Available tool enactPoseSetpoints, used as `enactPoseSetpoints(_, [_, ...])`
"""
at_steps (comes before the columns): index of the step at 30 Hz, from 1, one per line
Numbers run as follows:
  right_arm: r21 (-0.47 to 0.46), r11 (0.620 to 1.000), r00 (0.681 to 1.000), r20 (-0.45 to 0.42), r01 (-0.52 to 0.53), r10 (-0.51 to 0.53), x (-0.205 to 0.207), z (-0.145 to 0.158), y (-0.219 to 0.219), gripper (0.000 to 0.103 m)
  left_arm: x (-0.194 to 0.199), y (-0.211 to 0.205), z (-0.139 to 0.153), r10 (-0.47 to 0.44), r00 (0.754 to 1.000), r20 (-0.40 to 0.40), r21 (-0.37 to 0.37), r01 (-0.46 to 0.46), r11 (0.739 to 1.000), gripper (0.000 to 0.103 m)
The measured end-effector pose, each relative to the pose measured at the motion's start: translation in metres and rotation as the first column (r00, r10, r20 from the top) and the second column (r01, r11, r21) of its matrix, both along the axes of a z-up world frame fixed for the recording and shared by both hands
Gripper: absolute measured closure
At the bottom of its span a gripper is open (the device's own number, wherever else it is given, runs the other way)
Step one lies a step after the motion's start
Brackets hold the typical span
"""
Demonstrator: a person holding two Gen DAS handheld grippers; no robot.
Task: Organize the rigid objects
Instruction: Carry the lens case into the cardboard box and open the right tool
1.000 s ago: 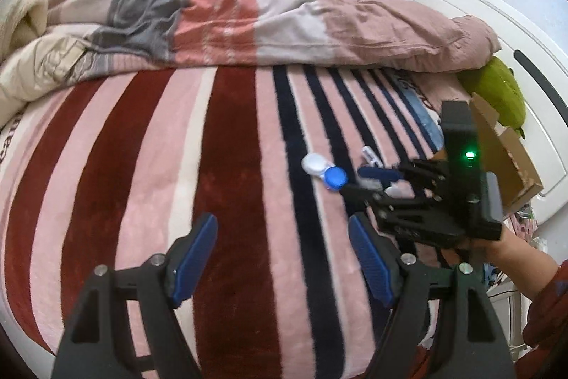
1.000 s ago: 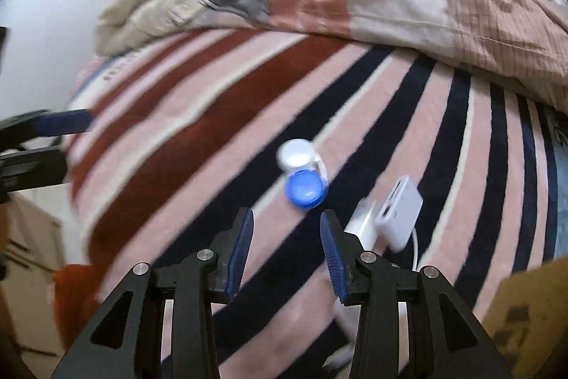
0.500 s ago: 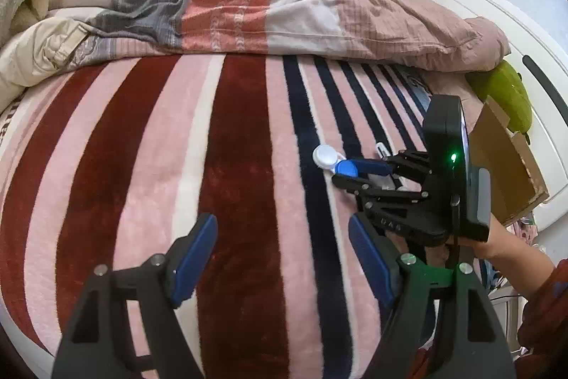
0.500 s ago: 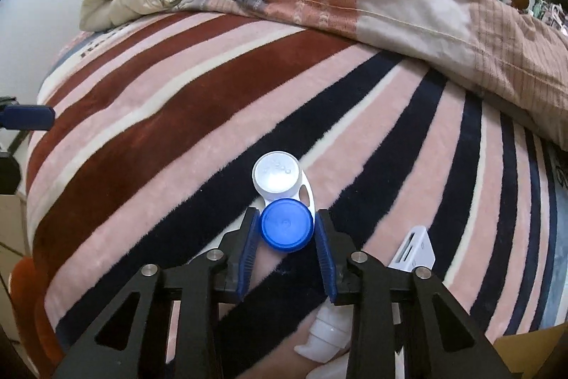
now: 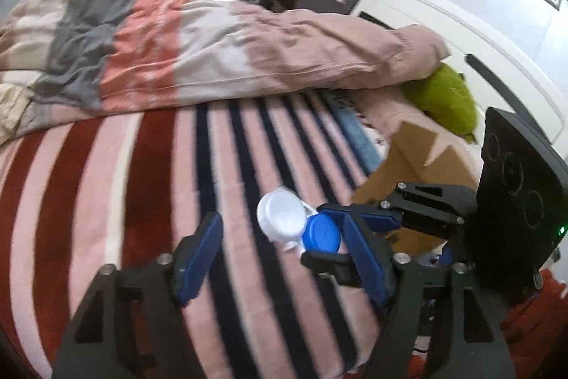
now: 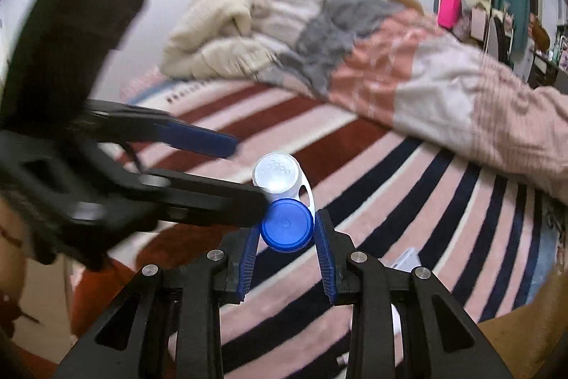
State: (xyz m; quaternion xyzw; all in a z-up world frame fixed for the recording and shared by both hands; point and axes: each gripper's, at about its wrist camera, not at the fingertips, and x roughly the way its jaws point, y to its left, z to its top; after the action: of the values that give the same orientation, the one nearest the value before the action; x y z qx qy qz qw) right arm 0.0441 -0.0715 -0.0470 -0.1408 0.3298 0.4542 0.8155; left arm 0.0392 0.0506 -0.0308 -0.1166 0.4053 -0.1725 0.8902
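A contact lens case (image 6: 284,198) with one white cap and one blue cap is held above the striped blanket. My right gripper (image 6: 287,242) is shut on its blue cap. In the left wrist view the case (image 5: 284,215) hangs between my open left fingers, with the right gripper (image 5: 330,238) coming in from the right. My left gripper (image 5: 280,254) is open and empty; its fingers (image 6: 198,137) show at the left of the right wrist view, close around the white cap.
A cardboard box (image 5: 415,158) stands at the right on the bed, near a green pillow (image 5: 443,98). A white adapter (image 6: 408,260) lies on the striped blanket (image 6: 408,173) below. A bunched duvet (image 5: 213,52) lies across the back. The white headboard (image 5: 461,34) is at the right.
My right gripper closed on the blue cap and lifted the case off the blanket. My left gripper moved in toward the case, and both cameras now look higher across the room.
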Motion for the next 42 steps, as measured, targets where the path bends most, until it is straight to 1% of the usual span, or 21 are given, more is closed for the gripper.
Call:
enactPoseSetpoints(1, [0.011, 1.000, 1.000, 0.011, 0.006, -0.007, -0.003, 0.006, -0.008, 0.076, 0.003, -0.009, 0.005, -0.022, 1.000, 0.003, -0.007, 0.022, 1.000, 0.049])
enactPoseSetpoints(2, [0.018, 1.000, 1.000, 0.017, 0.013, -0.014, -0.004, 0.010, -0.015, 0.076, 0.006, -0.017, 0.008, -0.038, 0.999, 0.006, -0.008, 0.038, 0.999, 0.051])
enactPoseSetpoints(3, [0.029, 0.999, 0.999, 0.020, 0.024, -0.024, -0.005, 0.015, -0.025, 0.076, 0.009, -0.026, 0.012, -0.057, 0.998, 0.009, -0.009, 0.057, 0.998, 0.057])
enactPoseSetpoints(6, [0.042, 0.997, 0.998, 0.032, 0.058, -0.059, -0.007, 0.026, -0.048, 0.076, 0.019, -0.057, 0.023, -0.126, 0.992, 0.025, -0.025, 0.127, 0.992, 0.066])
enactPoseSetpoints(12, [0.054, 0.985, 0.985, 0.038, 0.163, -0.165, 0.002, 0.041, -0.108, 0.076, 0.040, -0.119, 0.037, -0.222, 0.974, 0.038, -0.003, 0.222, 0.975, 0.067])
enactPoseSetpoints(17, [0.036, 0.969, 0.969, 0.030, 0.245, -0.246, 0.008, 0.045, -0.156, 0.076, 0.059, -0.174, 0.039, -0.318, 0.948, 0.024, 0.013, 0.318, 0.948, 0.068])
enactPoseSetpoints(22, [-0.010, 0.945, 0.945, -0.016, 0.327, -0.327, 0.018, 0.040, -0.199, 0.076, 0.078, -0.224, 0.030, -0.406, 0.913, -0.028, 0.043, 0.407, 0.912, 0.069])
enactPoseSetpoints(27, [-0.083, 0.922, 0.921, -0.066, 0.379, -0.384, 0.025, 0.028, -0.225, 0.076, 0.088, -0.263, 0.017, -0.451, 0.886, -0.105, 0.095, 0.460, 0.883, 0.068])
enactPoseSetpoints(29, [-0.120, 0.910, 0.911, -0.069, 0.396, -0.406, 0.028, 0.023, -0.229, 0.076, 0.090, -0.274, 0.012, -0.461, 0.879, -0.125, 0.113, 0.474, 0.873, 0.069])
enactPoseSetpoints(30, [-0.137, 0.903, 0.907, -0.057, 0.407, -0.418, 0.027, 0.020, -0.231, 0.076, 0.091, -0.278, 0.011, -0.464, 0.876, -0.131, 0.124, 0.478, 0.869, 0.068])
enactPoseSetpoints(32, [-0.172, 0.882, 0.894, -0.014, 0.439, -0.448, 0.023, 0.018, -0.232, 0.076, 0.091, -0.284, 0.009, -0.465, 0.873, -0.145, 0.154, 0.484, 0.861, 0.057])
enactPoseSetpoints(33, [-0.186, 0.876, 0.891, -0.007, 0.445, -0.454, 0.022, 0.017, -0.233, 0.073, 0.090, -0.285, 0.010, -0.464, 0.874, -0.146, 0.157, 0.484, 0.861, 0.043])
enactPoseSetpoints(34, [-0.191, 0.876, 0.891, -0.012, 0.444, -0.454, 0.021, 0.016, -0.234, 0.069, 0.089, -0.283, 0.012, -0.459, 0.878, -0.135, 0.157, 0.477, 0.865, 0.036])
enactPoseSetpoints(36, [-0.188, 0.877, 0.890, -0.025, 0.443, -0.455, 0.021, 0.016, -0.235, 0.066, 0.086, -0.275, 0.017, -0.452, 0.885, -0.113, 0.156, 0.466, 0.871, 0.035])
enactPoseSetpoints(38, [-0.194, 0.875, 0.890, -0.023, 0.443, -0.456, 0.020, 0.016, -0.234, 0.065, 0.084, -0.265, 0.023, -0.437, 0.894, -0.100, 0.152, 0.448, 0.881, 0.034])
enactPoseSetpoints(42, [-0.197, 0.881, 0.897, -0.018, 0.431, -0.442, 0.021, 0.020, -0.224, 0.065, 0.075, -0.236, 0.035, -0.382, 0.922, -0.064, 0.177, 0.387, 0.905, 0.033])
